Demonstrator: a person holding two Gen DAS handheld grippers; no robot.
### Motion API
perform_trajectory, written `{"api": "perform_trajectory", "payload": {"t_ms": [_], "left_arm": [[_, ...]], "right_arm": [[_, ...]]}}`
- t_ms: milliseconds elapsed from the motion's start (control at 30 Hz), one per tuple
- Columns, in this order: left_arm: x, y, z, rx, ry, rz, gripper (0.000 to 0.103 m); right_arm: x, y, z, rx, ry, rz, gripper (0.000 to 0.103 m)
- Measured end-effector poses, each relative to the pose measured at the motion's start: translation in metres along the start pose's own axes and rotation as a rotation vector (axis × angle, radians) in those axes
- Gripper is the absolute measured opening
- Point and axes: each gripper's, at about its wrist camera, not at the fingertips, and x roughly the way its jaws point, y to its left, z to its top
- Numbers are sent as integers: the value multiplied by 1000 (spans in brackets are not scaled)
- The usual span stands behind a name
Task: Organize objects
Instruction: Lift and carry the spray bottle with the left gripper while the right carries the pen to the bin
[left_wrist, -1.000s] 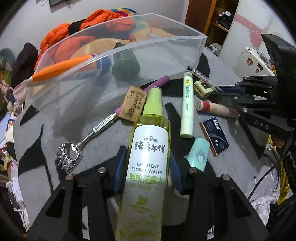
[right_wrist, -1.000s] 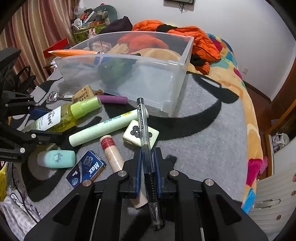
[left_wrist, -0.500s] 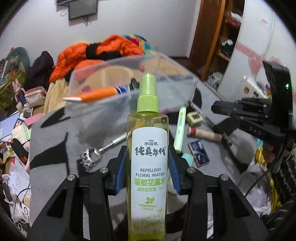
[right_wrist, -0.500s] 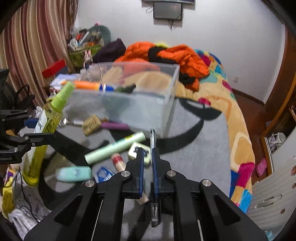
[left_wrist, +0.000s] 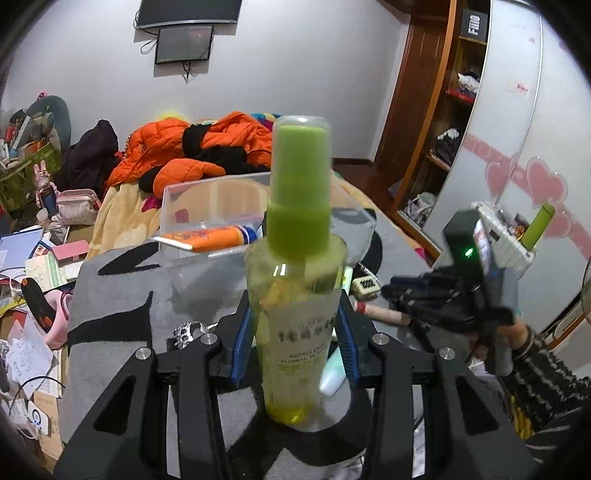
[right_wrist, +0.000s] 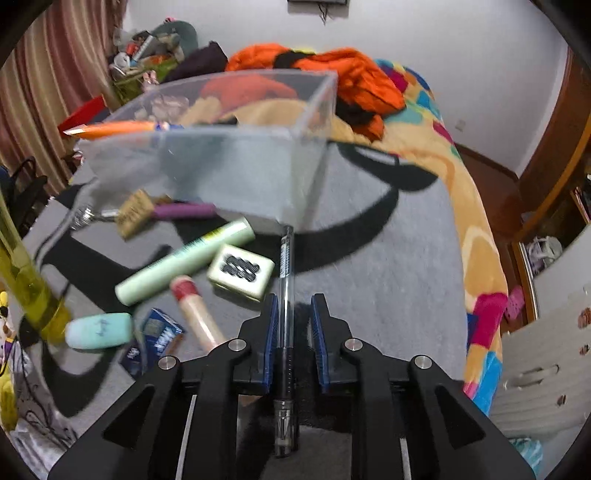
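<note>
My left gripper (left_wrist: 295, 328) is shut on a yellow-green floral water spray bottle (left_wrist: 299, 295) and holds it upright above the grey blanket, in front of the clear plastic bin (left_wrist: 207, 206). The bottle also shows at the left edge of the right wrist view (right_wrist: 26, 280). My right gripper (right_wrist: 293, 325) has its jaws apart around a clear black-ink pen (right_wrist: 285, 306); the pen lies against the left pad with a gap to the right pad. The bin (right_wrist: 240, 173) holds an orange tube (right_wrist: 114, 129).
On the blanket lie a pale green tube (right_wrist: 184, 262), a mahjong tile (right_wrist: 240, 273), a beige stick with red band (right_wrist: 195, 314), a blue Max box (right_wrist: 159, 339), a mint case (right_wrist: 99, 330), an eraser (right_wrist: 135, 212) and a purple-handled tool (right_wrist: 181, 210). Orange clothing (right_wrist: 332, 74) lies behind.
My left gripper has lifted the spray bottle off the blanket and turned it upright. My right gripper's jaws have opened from the pen, and it has moved closer to the bin.
</note>
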Motion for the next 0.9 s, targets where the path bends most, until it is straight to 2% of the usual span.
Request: {"api": "perform_trajectory", "payload": {"t_ms": [133, 233, 367, 700, 900], "left_arm": [[1, 0, 7, -18, -14, -8, 39], [2, -1, 14, -31, -32, -12, 39], [1, -3, 26, -43, -58, -20, 39], [-3, -7, 50, -49, -108, -32, 38], [2, -11, 73, -51, -125, -23, 38]], "right_arm": [[0, 4, -2, -24, -24, -24, 16], [-2, 7, -4, -35, -34, -32, 8], [-15, 4, -4, -8, -64, -28, 8], [-87, -4, 20, 78, -269, 48, 8], [-107, 2, 47, 84, -362, 80, 8]]}}
